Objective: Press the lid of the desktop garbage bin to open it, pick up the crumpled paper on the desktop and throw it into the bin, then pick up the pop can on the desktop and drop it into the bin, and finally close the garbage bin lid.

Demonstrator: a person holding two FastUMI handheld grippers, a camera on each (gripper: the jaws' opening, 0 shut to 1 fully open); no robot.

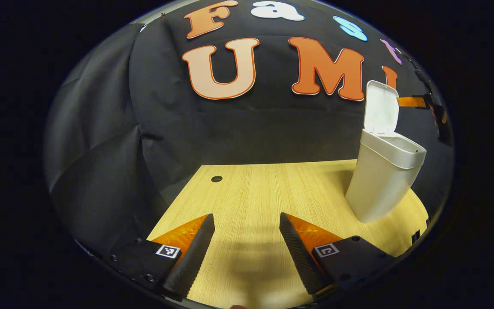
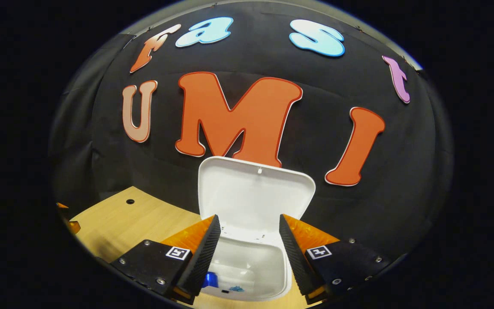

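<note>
Right claw [image 2: 247, 253] hangs above the open mouth of the desktop garbage bin [image 2: 247, 262], fingers spread wide with nothing between them. Looking down past them, I see something blue [image 2: 209, 280] low inside the bin and a smaller bluish bit [image 2: 235, 289] beside it; I cannot tell for certain whether either is the pop can or the paper. The lid [image 2: 255, 195] stands upright behind the opening, its inner face towards me.

Left claw [image 1: 247, 244] is also wide and empty, low over the near edge of the tabletop [image 1: 264, 193]. From that side the bin [image 1: 382, 180] stands near the right edge of the tabletop, its lid [image 1: 381, 107] tipped up, and a finger of my right claw [image 1: 412, 102] shows just past the lid. No crumpled paper or can lies on the stretch of wood that I can see.

Judgement: with the desk bare where visible and objects down in the bin, the drops look done and closing the lid is what remains. To do it well I should bring the right claw up and behind the lid's top edge, push it forward and down with one finger's flat, follow the hinge arc and not shove sideways, and press until it latches. The bin is light and tall, so a slanted push could tip it.
</note>
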